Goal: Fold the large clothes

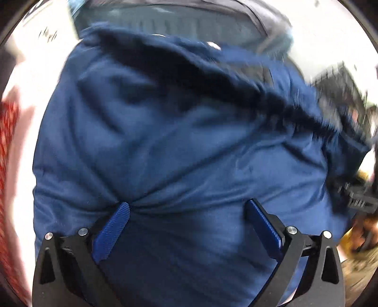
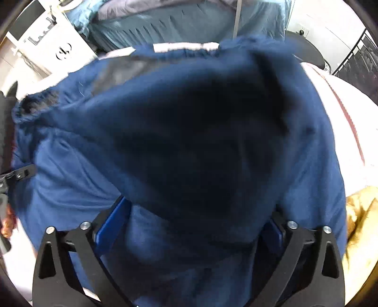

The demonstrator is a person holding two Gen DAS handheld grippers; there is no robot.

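Navy garment: bunched between and beyond both grippers, left gripper and right gripper jaws spread wide, cloth draped across each.

Both the left tool and the right tool have their fingers spread wide apart.

The navy garment fills the way ahead of both hand-held grippers. Left of it, bare white surface lies open. Right of it, a mustard-yellow cloth crowds the edge. Beyond it stands a teal-covered bed.
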